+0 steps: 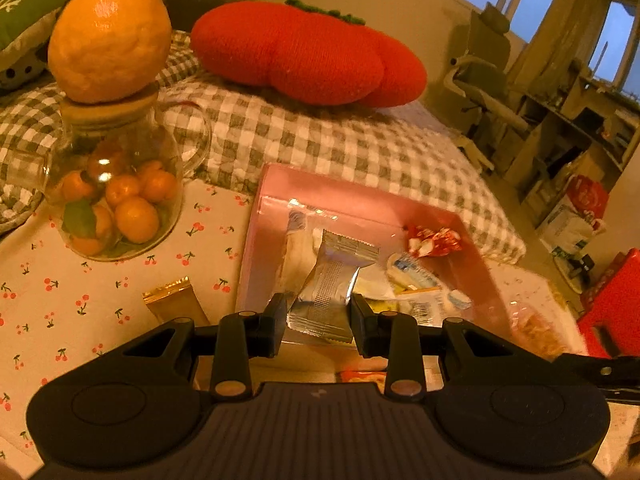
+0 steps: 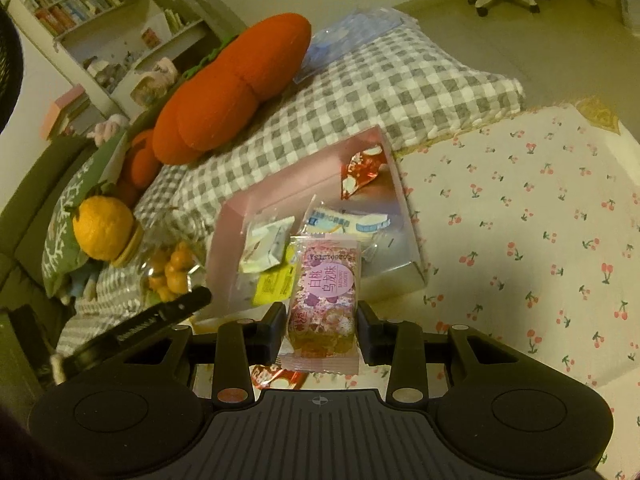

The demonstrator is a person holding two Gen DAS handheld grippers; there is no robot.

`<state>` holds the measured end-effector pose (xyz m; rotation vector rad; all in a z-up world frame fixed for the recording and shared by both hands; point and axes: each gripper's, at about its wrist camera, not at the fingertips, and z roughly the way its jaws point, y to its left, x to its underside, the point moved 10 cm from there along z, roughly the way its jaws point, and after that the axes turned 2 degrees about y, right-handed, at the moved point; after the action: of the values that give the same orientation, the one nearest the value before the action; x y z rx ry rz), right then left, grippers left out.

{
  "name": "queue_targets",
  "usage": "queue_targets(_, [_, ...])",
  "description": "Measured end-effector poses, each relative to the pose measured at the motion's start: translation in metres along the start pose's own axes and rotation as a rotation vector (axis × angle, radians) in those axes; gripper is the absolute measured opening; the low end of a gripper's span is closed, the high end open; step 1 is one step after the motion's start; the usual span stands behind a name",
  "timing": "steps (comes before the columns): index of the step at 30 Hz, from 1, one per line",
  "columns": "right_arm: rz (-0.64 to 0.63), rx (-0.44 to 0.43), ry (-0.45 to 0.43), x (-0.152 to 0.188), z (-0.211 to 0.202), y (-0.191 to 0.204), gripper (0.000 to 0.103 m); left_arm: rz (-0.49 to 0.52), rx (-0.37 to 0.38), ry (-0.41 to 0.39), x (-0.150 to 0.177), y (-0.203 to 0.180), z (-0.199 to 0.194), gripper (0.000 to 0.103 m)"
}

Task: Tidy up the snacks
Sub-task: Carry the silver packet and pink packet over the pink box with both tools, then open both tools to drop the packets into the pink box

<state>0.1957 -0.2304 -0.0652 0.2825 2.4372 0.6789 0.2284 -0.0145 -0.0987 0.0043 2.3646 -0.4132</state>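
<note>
A pink box lies on the cherry-print cloth and holds several wrapped snacks. My left gripper is shut on a silver snack packet, held just over the box's near edge. In the right wrist view, my right gripper is shut on a pink flowery snack packet, in front of the same pink box. A gold packet lies on the cloth left of the box. A red-and-white packet lies under the right gripper. The left gripper's side shows at the left of the right wrist view.
A glass jar of small oranges with a big orange on its lid stands left of the box. Behind lie a grey checked quilt and a red pumpkin cushion. A red box sits far right.
</note>
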Motion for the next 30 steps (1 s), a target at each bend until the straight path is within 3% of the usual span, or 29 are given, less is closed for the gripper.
queue_targets(6, [-0.016,0.006,-0.007,-0.001,0.009,0.002,0.036,0.028,-0.029,0.002,0.007,0.002,0.006,0.037])
queue_targets(13, [-0.057,0.025,-0.003,-0.012,0.031,0.015,0.036,0.035,-0.051,0.006,0.007,-0.003,-0.005,0.059])
queue_targets(20, [-0.075,0.074,0.0,-0.037,0.065,0.026,0.036,0.062,-0.077,0.02,0.008,0.001,-0.009,0.064])
queue_targets(30, [-0.028,0.114,-0.001,-0.064,0.114,0.035,0.036,-0.001,-0.035,0.062,0.011,0.004,-0.008,0.065])
